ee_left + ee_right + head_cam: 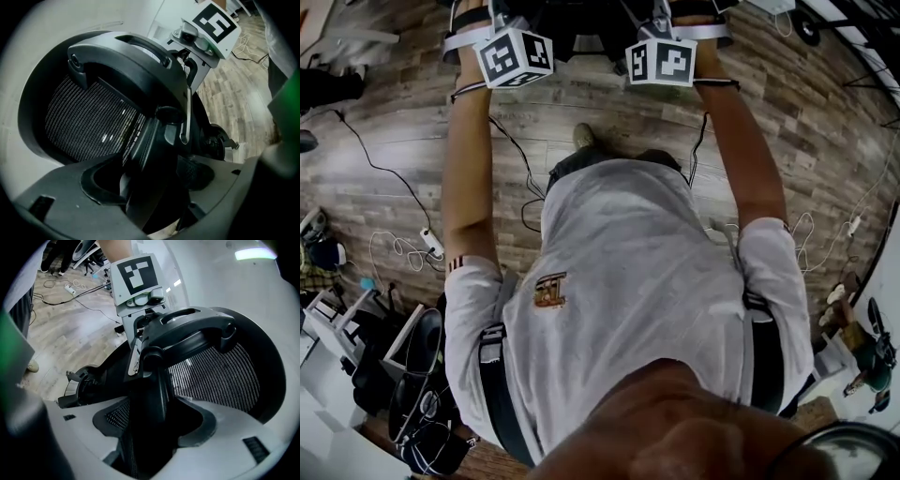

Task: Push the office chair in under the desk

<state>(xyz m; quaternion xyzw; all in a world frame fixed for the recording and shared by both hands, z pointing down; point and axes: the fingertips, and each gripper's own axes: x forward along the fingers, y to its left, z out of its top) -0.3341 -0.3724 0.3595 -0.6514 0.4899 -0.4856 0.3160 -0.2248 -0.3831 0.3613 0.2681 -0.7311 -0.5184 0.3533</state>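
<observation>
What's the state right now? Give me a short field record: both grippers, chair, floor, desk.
left gripper: jaws closed on the office chair, on a dark strut of its back frame
right gripper: jaws closed on the same chair's back frame, on the opposite side
mesh back: black, close in front of both gripper cameras
arms: both stretched forward
floor: wood planks; cables and a power strip on the person's left
desk: not identifiable in any view

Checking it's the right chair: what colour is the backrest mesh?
Black backrest mesh, finely ribbed; clearest in right gripper view.
</observation>
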